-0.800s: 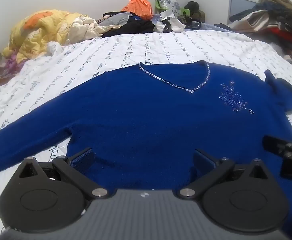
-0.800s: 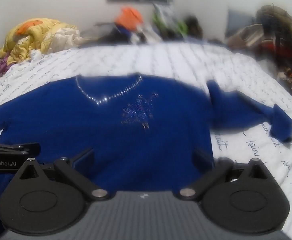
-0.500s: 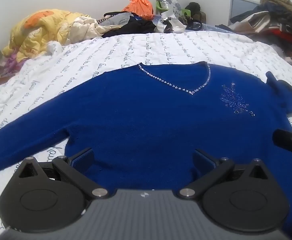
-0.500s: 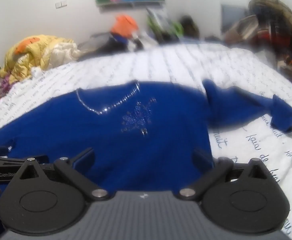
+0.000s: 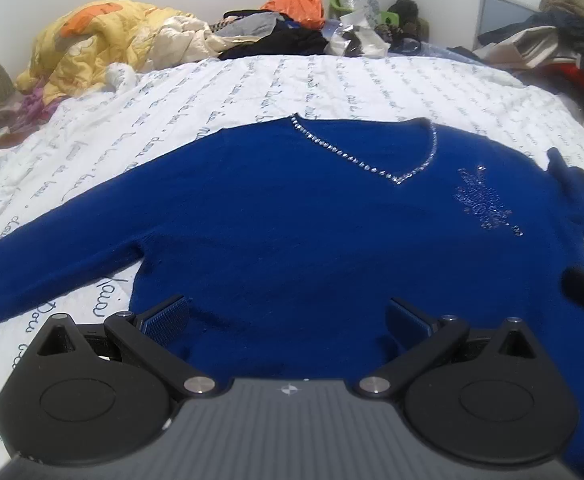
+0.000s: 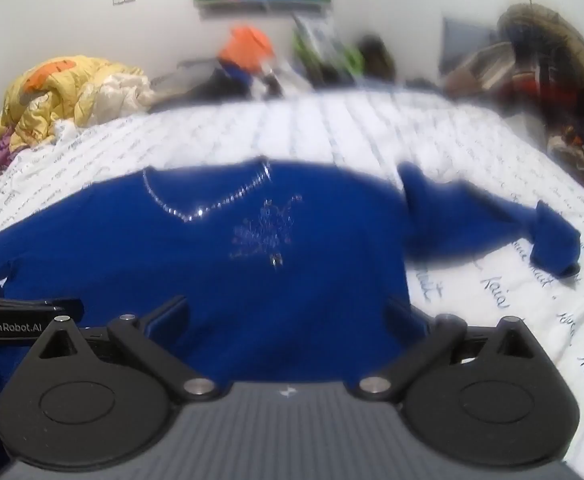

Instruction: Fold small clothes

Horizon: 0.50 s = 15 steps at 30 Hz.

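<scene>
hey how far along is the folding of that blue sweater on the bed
Barely started. Done: the blue sweater lies spread face up on the white bedspread, one sleeve out straight. In hand: nothing; the left gripper and right gripper hover over its lower edge, fingers wide apart. Left: the bunched far sleeve needs straightening, then every fold.

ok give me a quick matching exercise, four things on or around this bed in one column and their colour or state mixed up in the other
Things:
1. sweater
2. quilt
3. bag
4. left gripper

Colour or state:
A. orange, at the far end of the bed
B. jaws wide open, nothing between them
C. deep blue, spread flat with a beaded V-neck
D. yellow, bunched in a heap

Pairs: 1-C, 2-D, 3-A, 4-B
</scene>
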Available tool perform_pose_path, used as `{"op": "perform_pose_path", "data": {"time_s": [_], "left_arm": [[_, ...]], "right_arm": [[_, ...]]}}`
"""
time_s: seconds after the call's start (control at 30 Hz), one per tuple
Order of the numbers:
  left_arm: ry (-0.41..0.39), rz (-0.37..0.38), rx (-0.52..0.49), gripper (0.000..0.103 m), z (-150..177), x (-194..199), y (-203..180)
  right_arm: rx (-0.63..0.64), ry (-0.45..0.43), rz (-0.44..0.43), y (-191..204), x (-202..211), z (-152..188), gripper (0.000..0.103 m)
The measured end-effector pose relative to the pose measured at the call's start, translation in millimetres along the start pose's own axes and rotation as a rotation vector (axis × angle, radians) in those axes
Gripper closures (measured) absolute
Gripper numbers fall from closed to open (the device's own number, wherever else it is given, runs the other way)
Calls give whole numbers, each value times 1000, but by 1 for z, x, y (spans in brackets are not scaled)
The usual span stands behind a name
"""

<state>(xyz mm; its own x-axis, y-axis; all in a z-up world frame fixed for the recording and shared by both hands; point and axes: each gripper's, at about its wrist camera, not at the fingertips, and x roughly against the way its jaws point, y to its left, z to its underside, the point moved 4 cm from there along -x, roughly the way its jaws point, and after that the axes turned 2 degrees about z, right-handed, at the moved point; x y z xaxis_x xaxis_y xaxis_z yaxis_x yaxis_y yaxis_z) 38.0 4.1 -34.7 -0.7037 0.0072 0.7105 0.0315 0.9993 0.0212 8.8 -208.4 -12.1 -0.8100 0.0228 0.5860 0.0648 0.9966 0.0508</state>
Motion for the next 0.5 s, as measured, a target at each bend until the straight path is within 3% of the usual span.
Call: {"op": "perform_pose_path", "data": {"time_s": [0.1, 0.2, 0.5], "left_arm": [[0, -2, 0, 0, 1, 0, 0], [-2, -10, -12, 0, 1, 0, -2], [-2, -13, -26, 0, 3, -1, -5]], "right_arm": [[-3, -51, -21, -2, 5, -3, 0], [55, 6, -36, 4, -3, 0, 0], [19, 4, -67, 3, -1, 1, 0]]}}
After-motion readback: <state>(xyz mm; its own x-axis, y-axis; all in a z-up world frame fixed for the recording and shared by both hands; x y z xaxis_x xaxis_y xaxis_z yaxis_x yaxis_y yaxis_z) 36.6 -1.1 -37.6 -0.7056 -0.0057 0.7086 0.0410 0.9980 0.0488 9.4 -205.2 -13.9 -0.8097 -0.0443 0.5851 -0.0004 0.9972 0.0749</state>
